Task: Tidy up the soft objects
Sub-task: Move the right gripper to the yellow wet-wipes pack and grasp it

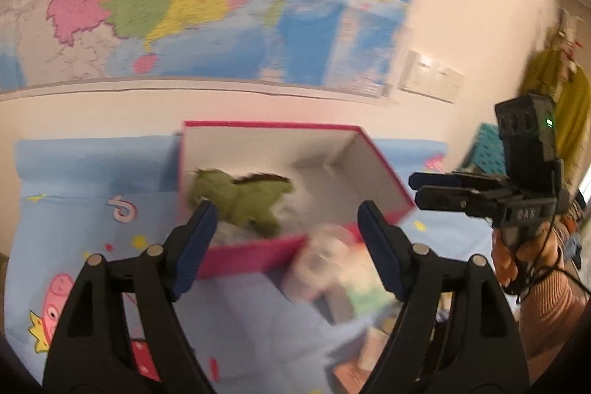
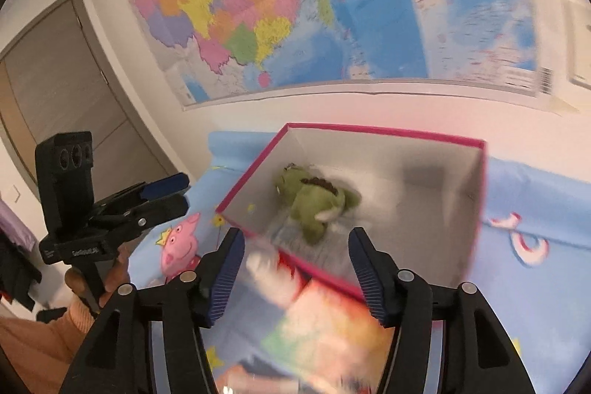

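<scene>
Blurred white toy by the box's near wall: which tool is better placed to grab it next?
Probably right: the white toy lies between the right tool's open fingers; left tool frames it off-centre.

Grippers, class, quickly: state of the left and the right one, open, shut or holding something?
Left gripper: open, holding nothing.
Right gripper: open, holding nothing; a blurred white and multicoloured soft toy shows between its fingers, ungripped.
</scene>
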